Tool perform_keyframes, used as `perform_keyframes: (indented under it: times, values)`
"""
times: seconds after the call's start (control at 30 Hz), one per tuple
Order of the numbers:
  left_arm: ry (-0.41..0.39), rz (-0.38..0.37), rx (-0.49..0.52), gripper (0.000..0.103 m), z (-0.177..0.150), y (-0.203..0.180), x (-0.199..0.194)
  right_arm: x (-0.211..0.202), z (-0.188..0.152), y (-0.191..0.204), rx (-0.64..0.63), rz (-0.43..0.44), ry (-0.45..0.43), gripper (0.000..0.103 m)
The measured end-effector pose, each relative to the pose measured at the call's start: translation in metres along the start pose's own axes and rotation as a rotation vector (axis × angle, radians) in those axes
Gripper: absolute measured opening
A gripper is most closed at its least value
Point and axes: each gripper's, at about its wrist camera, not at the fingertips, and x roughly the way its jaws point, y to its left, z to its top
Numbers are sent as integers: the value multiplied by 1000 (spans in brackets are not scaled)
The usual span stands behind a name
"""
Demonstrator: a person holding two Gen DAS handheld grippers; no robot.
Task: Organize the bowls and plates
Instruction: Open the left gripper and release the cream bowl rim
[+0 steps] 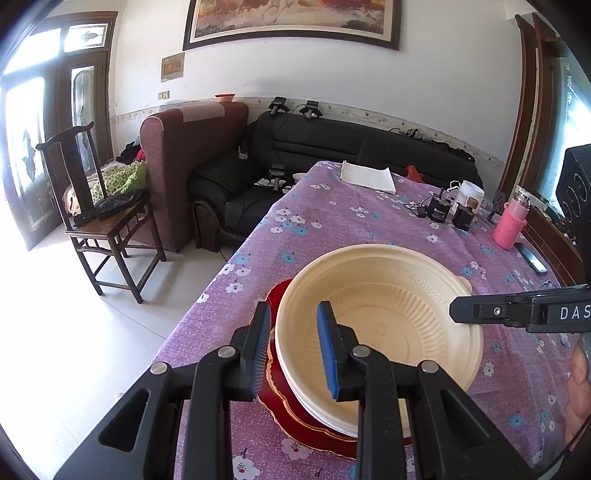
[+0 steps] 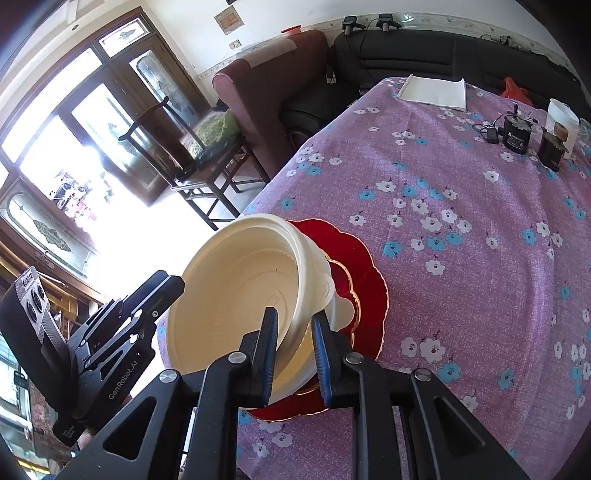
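Surface (image 1: pixel 369 221): covered by a purple cloth printed with white and blue flowers; its left edge runs beside a pale tiled floor.
Red plate (image 2: pixel 369 266): scalloped, gold-edged; lies flat on the cloth near the left edge; carries the bowls.
Lower cream bowls (image 1: pixel 306 402): disposable, nested; sit on the red plate; how many I cannot tell.
Top cream bowl (image 1: pixel 384 306): ribbed inside, small tab on its far rim; tilted in the right wrist view, its mouth turned toward the left gripper; resting in or just above the nested bowls.
Left gripper (image 1: pixel 293 350): black frame, blue pads; fingers (image 1: pixel 328 354) straddle the near rim of the top cream bowl, one inside and one outside; a gap shows beside the outer pad, so whether they are clenched on the rim I cannot tell.
Right gripper (image 2: pixel 293 354): fingers (image 2: pixel 320 365) close together astride the opposite wall of the same bowl, one inside and one outside; whether the pads press on it I cannot tell.
Person's hand (image 1: pixel 578 398): partly seen at the right edge of the left wrist view.
Far end of surface: folded white cloth (image 1: pixel 367 177); white mug (image 1: pixel 470 195); two small black devices (image 1: pixel 439 210); pink bottle (image 1: pixel 511 223); dark phone (image 1: pixel 532 256).
Beyond the surface: black sofa (image 1: pixel 332 147); brown armchair (image 1: pixel 184 158); wooden chair (image 1: pixel 107 218); framed painting (image 1: pixel 291 22).
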Motion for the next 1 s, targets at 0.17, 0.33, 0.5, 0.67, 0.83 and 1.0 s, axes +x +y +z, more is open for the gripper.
perform_keyframes:
  times: [0.17, 0.33, 0.5, 0.67, 0.83, 1.0]
  values:
    - [-6, 8, 8, 25, -1, 1, -3, -3, -2, 0, 3, -2, -7, 21]
    - [-10, 20, 18, 25, -2, 2, -4, -3, -6, -3, 10, -4, -28, 21]
    - [-14, 25, 23, 25, -3, 2, -6, -1, -8, -3, 10, -13, -31, 21]
    - [-16, 32, 29, 26, -4, 1, -7, 1, -9, -2, 2, -25, -31, 21]
    - [-20, 38, 30, 32, -5, 2, -8, 6, -11, -5, 7, -32, -23, 21]
    - [-24, 45, 29, 34, -5, 3, -8, 3, -10, -9, 16, -28, -23, 21]
